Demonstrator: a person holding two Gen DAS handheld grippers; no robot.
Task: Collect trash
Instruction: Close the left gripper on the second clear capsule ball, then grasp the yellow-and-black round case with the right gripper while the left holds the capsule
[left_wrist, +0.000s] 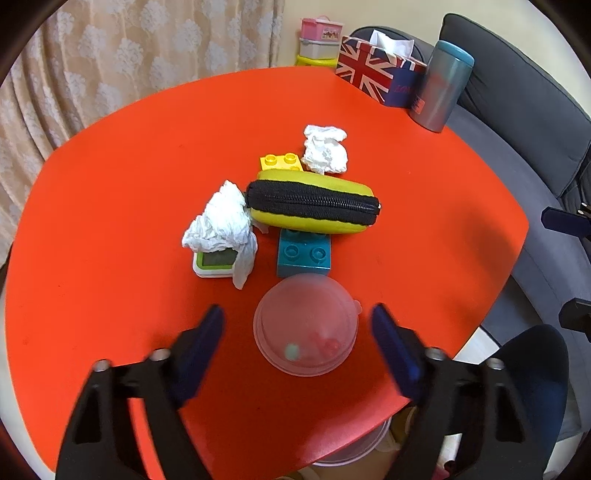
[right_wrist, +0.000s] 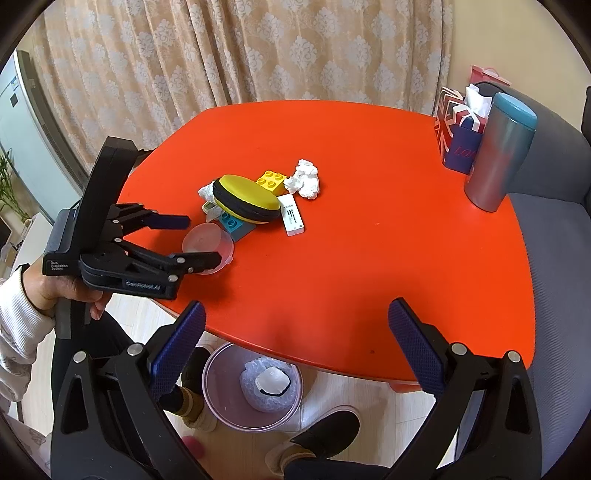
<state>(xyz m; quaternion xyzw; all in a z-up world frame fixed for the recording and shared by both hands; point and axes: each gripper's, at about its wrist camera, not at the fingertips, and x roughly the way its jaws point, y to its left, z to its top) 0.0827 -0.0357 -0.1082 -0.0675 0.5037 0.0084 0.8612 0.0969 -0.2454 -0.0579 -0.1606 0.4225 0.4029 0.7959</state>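
Item 1. Left gripper (left_wrist: 297, 325): black frame, blue textured pads, jaws spread wide. Between them, touching neither pad, sits a translucent domed plastic cup (left_wrist: 306, 326), upside-down near the table's front edge (small red and pale green bits show blurred through its wall). In the right wrist view the same gripper (right_wrist: 201, 240) flanks the cup (right_wrist: 208, 243) on both sides.

Item 2. Right gripper (right_wrist: 295, 321): jaws wide apart, holding nothing, above the near edge of the table (right_wrist: 369, 258).

Item 3. Crumpled white tissue (left_wrist: 223, 221): soft, creased, draped partly over a small green-and-white device with a grey screen (left_wrist: 214, 263), touching the left end of the pouch.

Item 4. Second crumpled tissue (left_wrist: 325, 149): a tight wad behind the pouch, just beside the yellow brick.

Item 5. Yellow oval pouch (left_wrist: 314, 203): smooth shell, black fabric zipper band, lying across the table's centre, resting partly on the teal brick.

Item 6. Toy bricks, hard studded plastic: yellow (left_wrist: 280, 161) behind the pouch, teal (left_wrist: 304, 256) in front of it, just behind the cup.

Item 7. White rectangular stick with printed label (right_wrist: 291, 216), beside the pouch.

Item 8. Table: glossy orange-red top, rounded corners.

Item 9. Far corner: Union Jack tissue box (left_wrist: 376, 72) and grey-teal cylindrical tumbler (left_wrist: 441, 86), side by side.

Item 10. Floor below the near edge: clear round bin (right_wrist: 253, 387) holding white bubble-wrap material.
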